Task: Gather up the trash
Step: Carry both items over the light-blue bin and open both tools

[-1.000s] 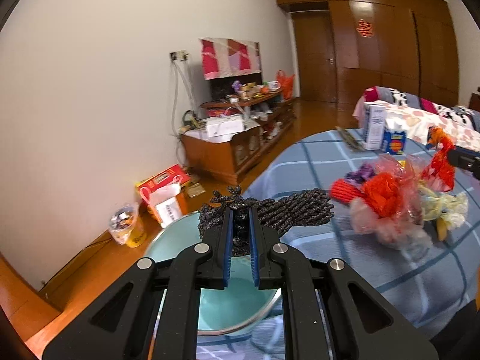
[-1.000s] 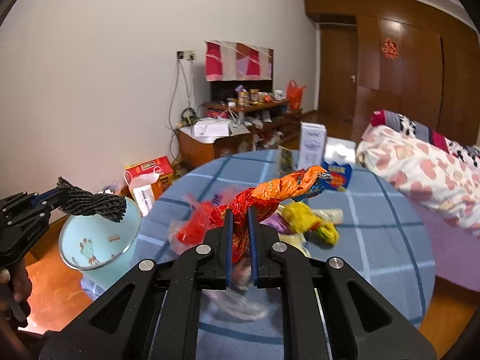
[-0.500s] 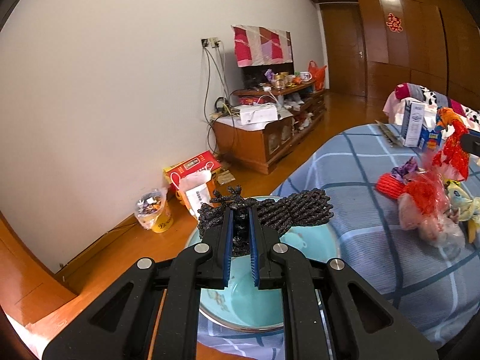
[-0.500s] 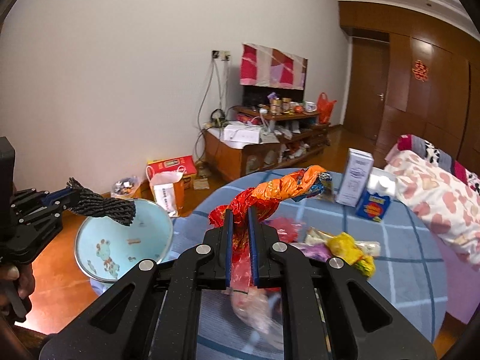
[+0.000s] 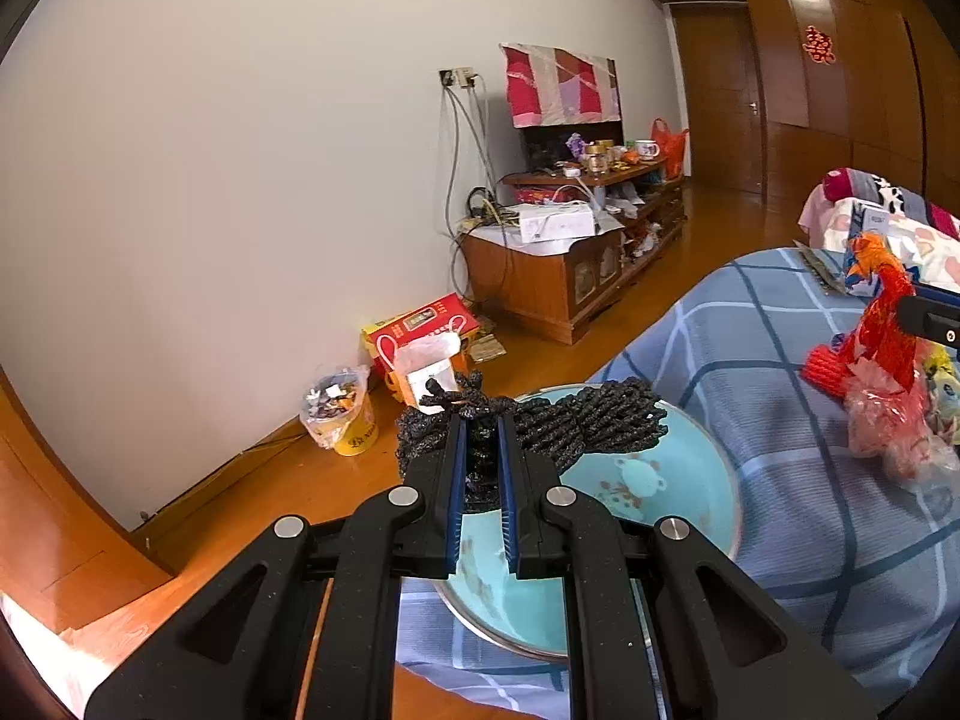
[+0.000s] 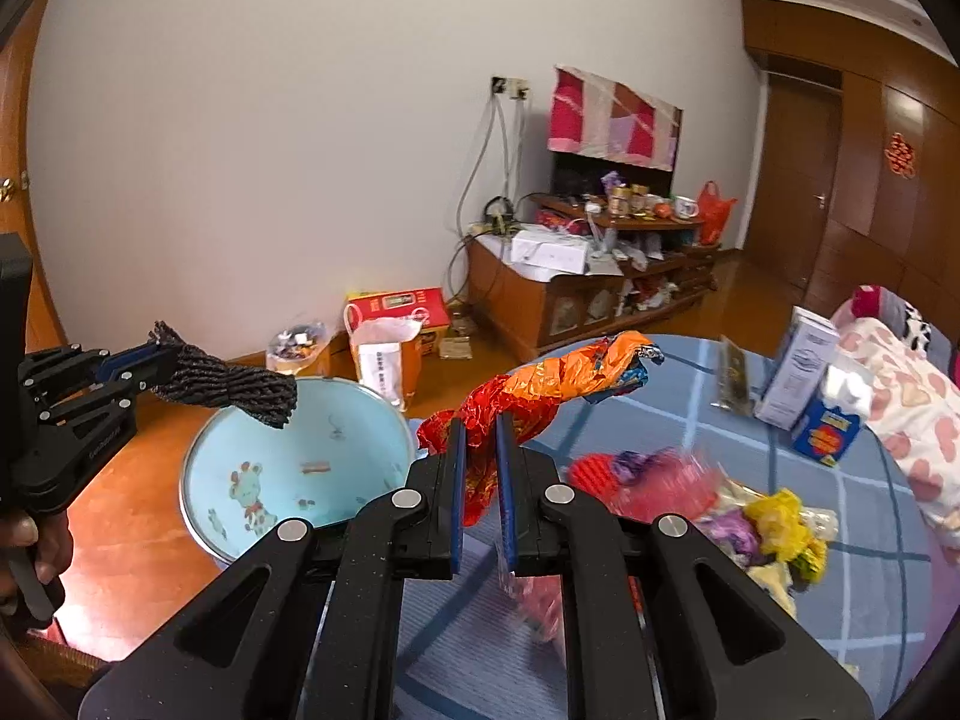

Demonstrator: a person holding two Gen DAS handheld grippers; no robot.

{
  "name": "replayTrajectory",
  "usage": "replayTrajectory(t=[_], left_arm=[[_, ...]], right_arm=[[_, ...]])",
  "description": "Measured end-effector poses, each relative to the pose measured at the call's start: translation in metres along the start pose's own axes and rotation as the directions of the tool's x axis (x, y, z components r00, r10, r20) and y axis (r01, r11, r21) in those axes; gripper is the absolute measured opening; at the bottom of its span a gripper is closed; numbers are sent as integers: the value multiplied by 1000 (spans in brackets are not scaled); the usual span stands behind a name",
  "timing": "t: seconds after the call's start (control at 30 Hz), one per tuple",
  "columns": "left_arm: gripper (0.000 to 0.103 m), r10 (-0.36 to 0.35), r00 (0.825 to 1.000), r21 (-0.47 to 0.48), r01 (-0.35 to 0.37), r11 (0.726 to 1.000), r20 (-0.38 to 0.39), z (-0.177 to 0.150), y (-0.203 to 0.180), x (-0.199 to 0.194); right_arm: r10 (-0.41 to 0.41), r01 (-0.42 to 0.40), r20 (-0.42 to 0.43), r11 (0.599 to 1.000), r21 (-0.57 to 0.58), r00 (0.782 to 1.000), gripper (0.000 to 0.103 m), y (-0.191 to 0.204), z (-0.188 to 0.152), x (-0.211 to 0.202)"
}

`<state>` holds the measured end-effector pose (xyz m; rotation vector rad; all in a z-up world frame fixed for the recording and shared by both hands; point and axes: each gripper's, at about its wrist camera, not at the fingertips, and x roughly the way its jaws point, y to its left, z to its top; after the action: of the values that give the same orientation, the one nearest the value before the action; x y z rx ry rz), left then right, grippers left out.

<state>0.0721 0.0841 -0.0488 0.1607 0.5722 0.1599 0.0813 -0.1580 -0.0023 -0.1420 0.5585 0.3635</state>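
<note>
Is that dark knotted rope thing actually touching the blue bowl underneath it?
Apart. In the right wrist view the dark rope bundle juts from the left gripper above the blue bowl, with bare wall and floor showing beneath most of it.

Your right gripper (image 6: 480,438) hides the wrapper's (image 6: 558,381) lower end; the trash pile (image 6: 678,489) behind it is motion-blurred, its pieces indistinguishable.

Left wrist view close behind the left gripper (image 5: 480,420), facing the wall, basin (image 5: 708,480) just past its tips, right wrist view close behind the right gripper (image 6: 479,420), same facing, further right, both sharing basin, table (image 6: 870,516), cabinet (image 5: 540,282)
</note>
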Motion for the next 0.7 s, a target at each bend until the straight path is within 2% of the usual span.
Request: replayTrajectory(t=[0.37,0.7], left_arm=[[10,39,998,-4,-39,999,-43,-7,12,13],[10,55,996,-8,-56,998,-69,-14,20,19]], right_arm=[[67,-69,-31,996,-59,997,10,32,9,36],[90,-96,-66,991,-90,994,10,48,11,56]])
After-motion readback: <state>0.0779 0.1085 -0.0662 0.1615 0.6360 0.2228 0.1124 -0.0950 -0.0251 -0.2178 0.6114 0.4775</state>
